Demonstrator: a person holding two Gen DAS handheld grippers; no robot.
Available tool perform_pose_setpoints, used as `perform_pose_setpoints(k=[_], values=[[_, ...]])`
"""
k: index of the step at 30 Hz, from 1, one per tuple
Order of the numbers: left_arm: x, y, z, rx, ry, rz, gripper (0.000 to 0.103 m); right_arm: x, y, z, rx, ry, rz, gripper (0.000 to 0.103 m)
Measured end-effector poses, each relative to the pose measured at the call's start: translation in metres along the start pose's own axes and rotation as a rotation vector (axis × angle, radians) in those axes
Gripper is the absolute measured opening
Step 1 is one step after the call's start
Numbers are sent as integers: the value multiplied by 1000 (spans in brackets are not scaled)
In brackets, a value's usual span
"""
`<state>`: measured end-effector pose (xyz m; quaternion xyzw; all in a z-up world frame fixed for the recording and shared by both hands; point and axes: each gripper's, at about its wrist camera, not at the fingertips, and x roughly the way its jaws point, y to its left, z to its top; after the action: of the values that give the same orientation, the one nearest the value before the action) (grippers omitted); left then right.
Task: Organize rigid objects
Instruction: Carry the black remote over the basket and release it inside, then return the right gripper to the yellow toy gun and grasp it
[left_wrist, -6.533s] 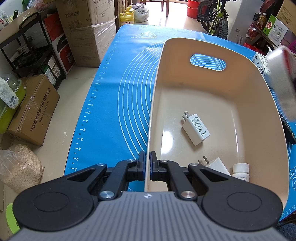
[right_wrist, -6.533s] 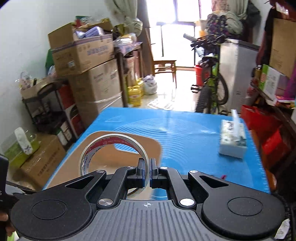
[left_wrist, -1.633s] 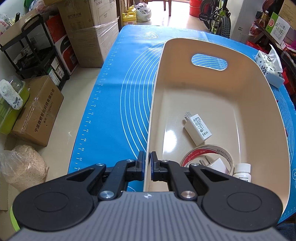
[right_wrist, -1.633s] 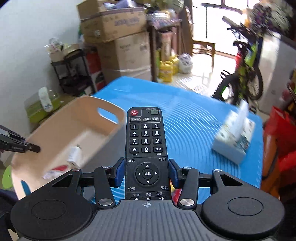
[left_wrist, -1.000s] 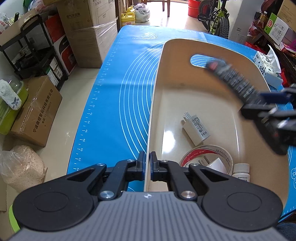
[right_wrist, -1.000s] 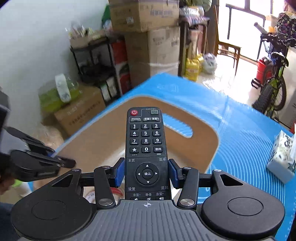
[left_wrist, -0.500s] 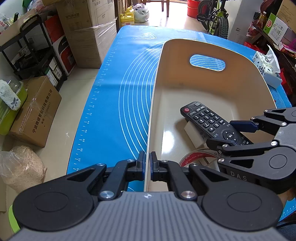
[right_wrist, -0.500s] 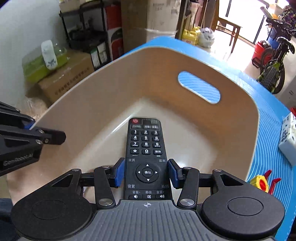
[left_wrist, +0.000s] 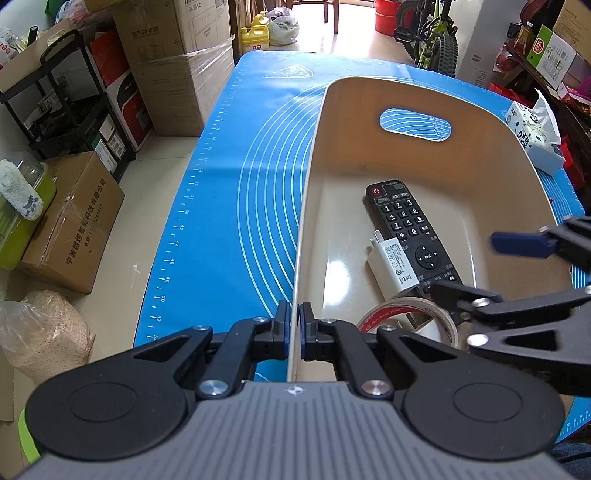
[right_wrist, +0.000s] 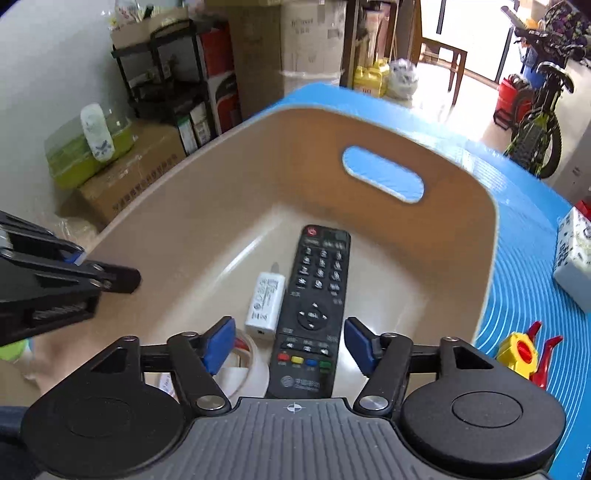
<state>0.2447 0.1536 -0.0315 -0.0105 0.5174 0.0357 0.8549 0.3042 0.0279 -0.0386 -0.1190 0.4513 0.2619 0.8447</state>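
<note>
Right hand-held gripper has just opened, releasing the remote control into the basket, whose rim the left hand-held gripper clamps; next, probably the yellow-red toy.

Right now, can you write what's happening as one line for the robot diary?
step: remote control dropped in beige bin | right gripper: jaws just opened, clear of remote | left gripper: shut on bin wall | next: yellow-red toy, probably

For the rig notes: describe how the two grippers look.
The left gripper and right gripper look identical: black linkage arms with silver pivot screws, two round black discs, a grey ribbed body with a small crosshair mark, and blue pads. No cables or sleeves show.
</note>
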Motion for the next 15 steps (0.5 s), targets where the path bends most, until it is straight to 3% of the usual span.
perform_pose_setpoints(k=[8, 15], values=[[0, 0, 0, 1, 0, 1, 7, -51, -26, -4, 110, -146, -9, 80], [-1, 0, 0, 1, -1, 1, 7, -93, -68, -16, 233, -278, -98, 82]])
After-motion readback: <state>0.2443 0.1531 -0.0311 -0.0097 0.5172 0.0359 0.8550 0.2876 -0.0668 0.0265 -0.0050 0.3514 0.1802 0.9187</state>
